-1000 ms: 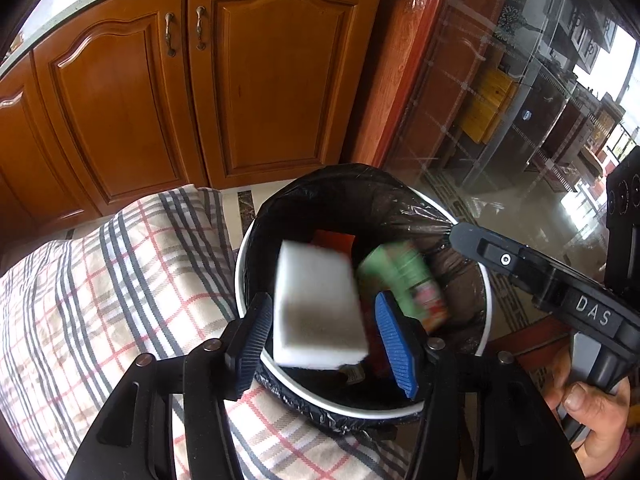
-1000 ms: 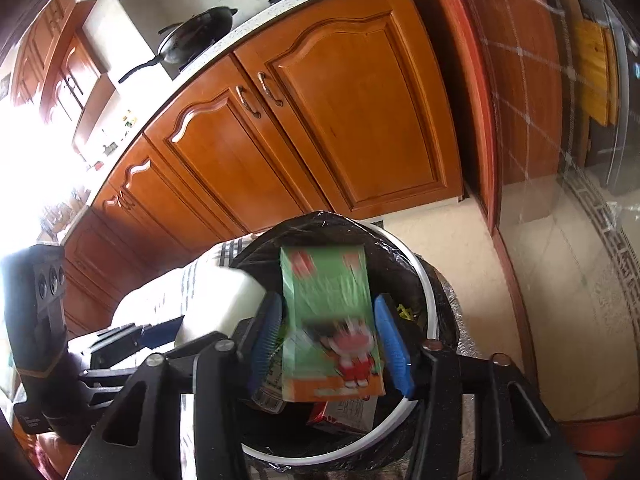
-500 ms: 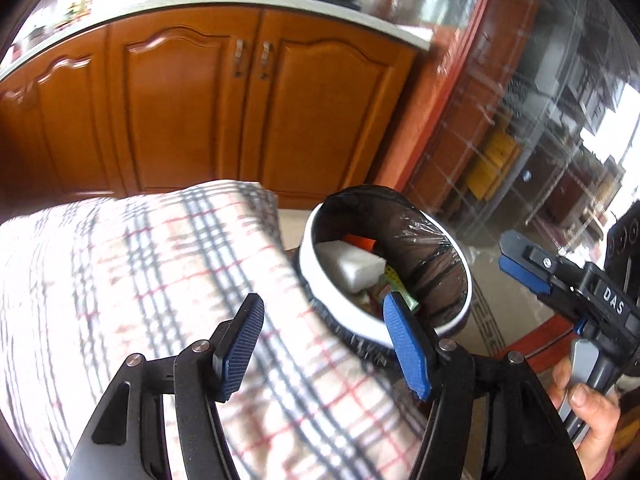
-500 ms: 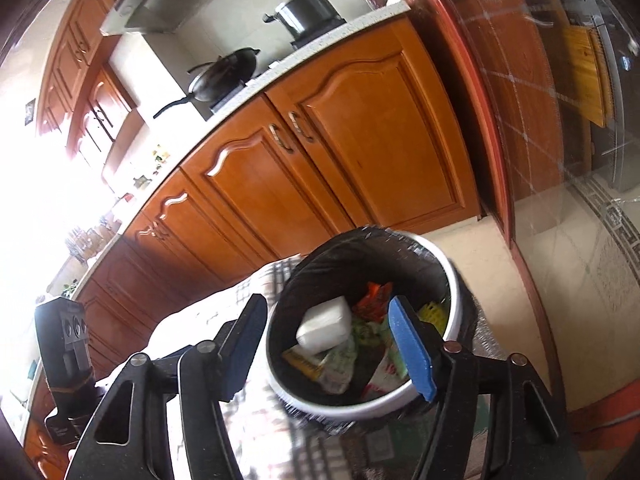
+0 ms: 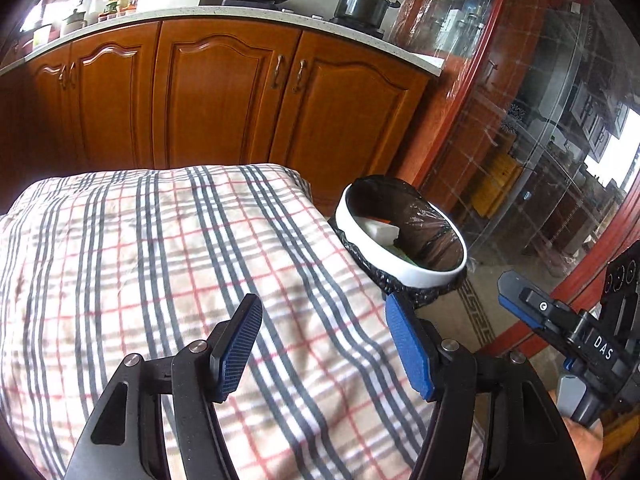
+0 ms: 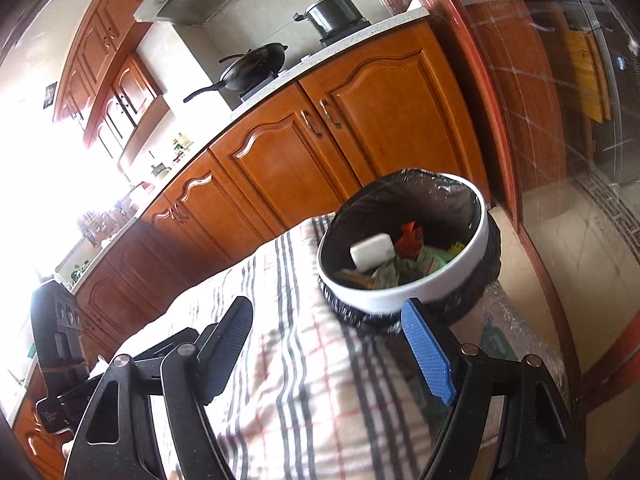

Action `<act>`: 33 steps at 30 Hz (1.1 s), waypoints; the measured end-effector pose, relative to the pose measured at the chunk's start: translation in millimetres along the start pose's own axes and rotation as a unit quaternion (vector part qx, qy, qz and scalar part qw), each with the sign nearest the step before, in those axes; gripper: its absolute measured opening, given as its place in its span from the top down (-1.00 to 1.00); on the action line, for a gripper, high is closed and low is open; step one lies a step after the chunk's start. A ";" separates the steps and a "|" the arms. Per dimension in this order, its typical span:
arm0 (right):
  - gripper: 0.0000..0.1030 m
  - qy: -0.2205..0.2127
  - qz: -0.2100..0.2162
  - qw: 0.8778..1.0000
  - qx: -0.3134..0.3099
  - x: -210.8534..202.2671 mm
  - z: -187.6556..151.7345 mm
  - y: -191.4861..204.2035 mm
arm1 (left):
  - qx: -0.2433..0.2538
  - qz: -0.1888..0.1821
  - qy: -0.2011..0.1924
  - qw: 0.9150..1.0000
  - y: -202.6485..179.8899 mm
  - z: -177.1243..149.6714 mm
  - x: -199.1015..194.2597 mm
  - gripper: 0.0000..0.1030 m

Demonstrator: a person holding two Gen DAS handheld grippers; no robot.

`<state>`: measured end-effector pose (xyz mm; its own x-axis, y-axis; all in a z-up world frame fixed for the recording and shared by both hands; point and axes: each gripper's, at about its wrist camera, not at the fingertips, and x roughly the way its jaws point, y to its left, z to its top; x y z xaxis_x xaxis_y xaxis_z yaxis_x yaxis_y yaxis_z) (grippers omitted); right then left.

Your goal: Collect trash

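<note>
Orange-brown wooden kitchen cabinets (image 5: 216,92) fill the background behind a table covered in a red-and-grey checked cloth (image 5: 160,264). Over the cloth the left gripper (image 5: 324,344) is held with jaws wide and empty. Beside the table's right edge stands a round white-rimmed bin with a black liner (image 6: 404,292), where a white foam block (image 6: 373,251) lies among coloured wrappers (image 6: 404,264). The right gripper (image 6: 332,346) has just been opening, nothing between its pads.
</note>
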<state>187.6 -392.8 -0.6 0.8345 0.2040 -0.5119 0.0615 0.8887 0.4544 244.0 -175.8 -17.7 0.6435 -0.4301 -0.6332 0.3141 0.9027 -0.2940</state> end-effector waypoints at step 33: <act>-1.00 -0.165 -0.064 0.968 -0.176 -63.3 -105.5 80.8 | 0.039 0.105 -0.177 0.978 10.7 -117.9 -112.7 -0.99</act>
<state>82.0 -290.6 -8.4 0.9657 -0.0085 -0.2596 0.0344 0.9948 0.0954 92.5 -116.5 -33.8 0.8966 -0.2247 -0.3815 0.1933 0.9739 -0.1194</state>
